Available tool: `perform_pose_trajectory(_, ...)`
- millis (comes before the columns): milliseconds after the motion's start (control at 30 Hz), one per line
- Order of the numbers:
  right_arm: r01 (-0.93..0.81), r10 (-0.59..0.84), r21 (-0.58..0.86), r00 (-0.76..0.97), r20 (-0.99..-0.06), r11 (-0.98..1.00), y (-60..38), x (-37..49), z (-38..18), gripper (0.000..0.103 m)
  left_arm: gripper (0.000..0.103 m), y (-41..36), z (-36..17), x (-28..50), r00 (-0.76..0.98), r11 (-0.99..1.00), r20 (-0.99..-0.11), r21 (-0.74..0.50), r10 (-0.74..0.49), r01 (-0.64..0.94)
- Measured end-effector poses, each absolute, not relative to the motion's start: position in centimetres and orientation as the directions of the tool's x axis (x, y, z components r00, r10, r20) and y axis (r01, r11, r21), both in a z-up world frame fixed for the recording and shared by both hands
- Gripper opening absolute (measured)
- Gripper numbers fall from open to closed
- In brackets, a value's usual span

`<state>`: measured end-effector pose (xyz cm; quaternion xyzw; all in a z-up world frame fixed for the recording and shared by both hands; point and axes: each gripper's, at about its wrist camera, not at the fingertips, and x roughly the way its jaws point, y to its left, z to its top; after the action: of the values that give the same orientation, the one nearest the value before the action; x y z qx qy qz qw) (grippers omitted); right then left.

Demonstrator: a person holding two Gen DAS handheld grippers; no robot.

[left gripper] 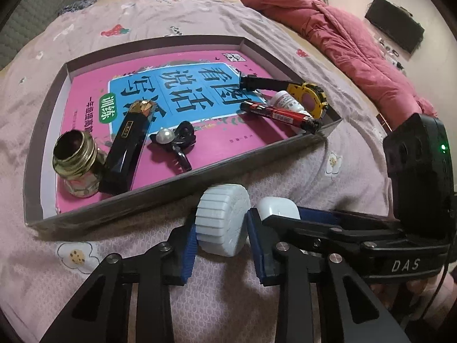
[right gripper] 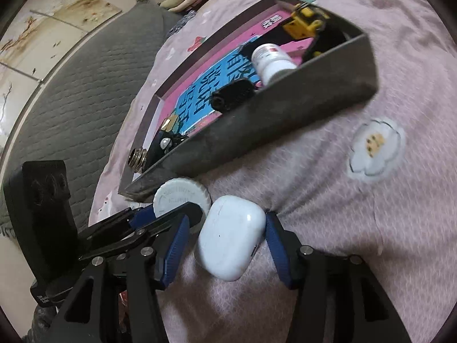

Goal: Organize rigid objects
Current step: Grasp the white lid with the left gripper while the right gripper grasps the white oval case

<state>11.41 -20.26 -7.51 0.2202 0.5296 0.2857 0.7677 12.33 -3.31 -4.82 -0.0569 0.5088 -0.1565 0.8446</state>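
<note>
Left gripper (left gripper: 221, 238) was found clamped on a white ribbed cap (left gripper: 221, 223), blue pads pressed to both its sides, on the pink bedsheet (left gripper: 285, 171) just outside the tray wall (left gripper: 160, 188). Right gripper (right gripper: 228, 243) was seen with jaws apart around a white earbud case (right gripper: 231, 237), which lay on the sheet at 3 o'clock of the cap; pad contact could not be told.

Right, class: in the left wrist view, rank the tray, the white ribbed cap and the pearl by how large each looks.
1. tray
2. white ribbed cap, though it lies nearest the camera, which swells it
3. pearl
</note>
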Motion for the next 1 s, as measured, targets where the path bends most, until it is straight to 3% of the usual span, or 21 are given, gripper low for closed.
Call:
perform_pose_trajectory(333,-0.201,0.752,0.726,0.141,-0.644,0.658,-21.5,11.8,-8.1,0.052,0.032,-2.5,-4.7,12.4,0.439,0.936,-0.827,-0.296,-0.352,0.193)
perform_pose_trajectory(533,-0.195,0.738,0.713,0.146,-0.658,0.674,-20.2,12.4,-8.4,0.053,0.018,-2.9,-3.3,11.5,0.466,0.938,-0.816,-0.267,-0.342,0.222)
perform_pose_trajectory(800,-0.313,0.698,0.637,0.141,-0.702,0.704,-17.9,12.8,-7.6,0.055,0.017,-1.9,-4.3,11.9,0.45,0.929,-0.813,-0.321,-0.371,0.186)
perform_pose_trajectory(1000,-0.382,0.685,0.594,0.167,-0.71,0.708,-16.8,12.5,-6.6,0.035,0.017,-1.0,-3.2,10.9,0.485,0.936,-0.801,-0.307,-0.352,0.173)
